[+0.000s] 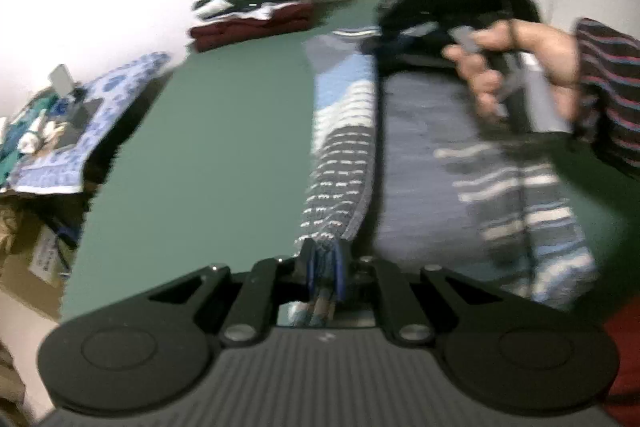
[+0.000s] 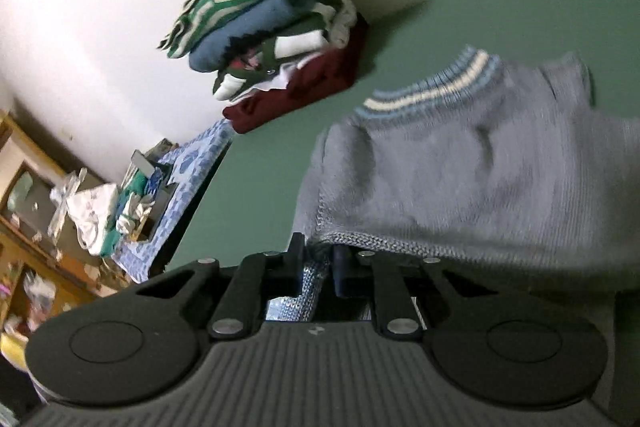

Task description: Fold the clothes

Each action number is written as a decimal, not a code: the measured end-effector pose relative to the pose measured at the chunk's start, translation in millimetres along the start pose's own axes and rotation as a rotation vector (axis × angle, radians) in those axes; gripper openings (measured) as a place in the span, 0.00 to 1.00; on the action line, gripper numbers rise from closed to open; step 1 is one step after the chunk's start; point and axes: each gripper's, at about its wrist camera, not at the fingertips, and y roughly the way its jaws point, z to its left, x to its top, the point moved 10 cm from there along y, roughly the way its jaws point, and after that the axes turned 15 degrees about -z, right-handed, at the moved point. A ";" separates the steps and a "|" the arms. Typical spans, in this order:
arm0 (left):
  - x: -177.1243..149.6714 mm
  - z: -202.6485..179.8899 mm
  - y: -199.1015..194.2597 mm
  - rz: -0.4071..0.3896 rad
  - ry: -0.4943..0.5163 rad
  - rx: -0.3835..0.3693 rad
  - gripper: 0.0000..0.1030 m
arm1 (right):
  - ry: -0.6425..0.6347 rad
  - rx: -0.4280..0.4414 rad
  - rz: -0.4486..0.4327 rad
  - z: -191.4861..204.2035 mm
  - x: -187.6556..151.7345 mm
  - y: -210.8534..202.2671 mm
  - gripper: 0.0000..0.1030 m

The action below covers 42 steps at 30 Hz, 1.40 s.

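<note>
The grey knitted sweater (image 2: 480,163) lay spread on the green counter (image 1: 224,131). The left hand-held gripper (image 1: 323,263) was clamped on its striped edge. The right hand-held gripper (image 2: 316,259) was clamped on the grey hem. A stack of folded clothes (image 2: 272,35) stood well apart, against the wall.

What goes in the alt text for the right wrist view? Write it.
The right gripper has its jaws shut on the edge of a grey knitted sweater spread over a green table. A stack of folded clothes stands against the white wall behind.
</note>
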 end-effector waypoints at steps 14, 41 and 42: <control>-19.0 -64.3 21.8 0.092 0.067 -0.199 0.14 | -0.108 -0.020 0.073 -19.1 -11.3 14.6 0.20; -21.0 -43.3 9.4 0.154 0.161 -0.315 0.29 | -0.082 0.175 0.283 26.3 -78.2 -37.5 0.28; -11.2 -40.0 9.4 0.129 0.187 -0.329 0.31 | -0.092 0.170 0.272 24.6 -74.7 -41.5 0.28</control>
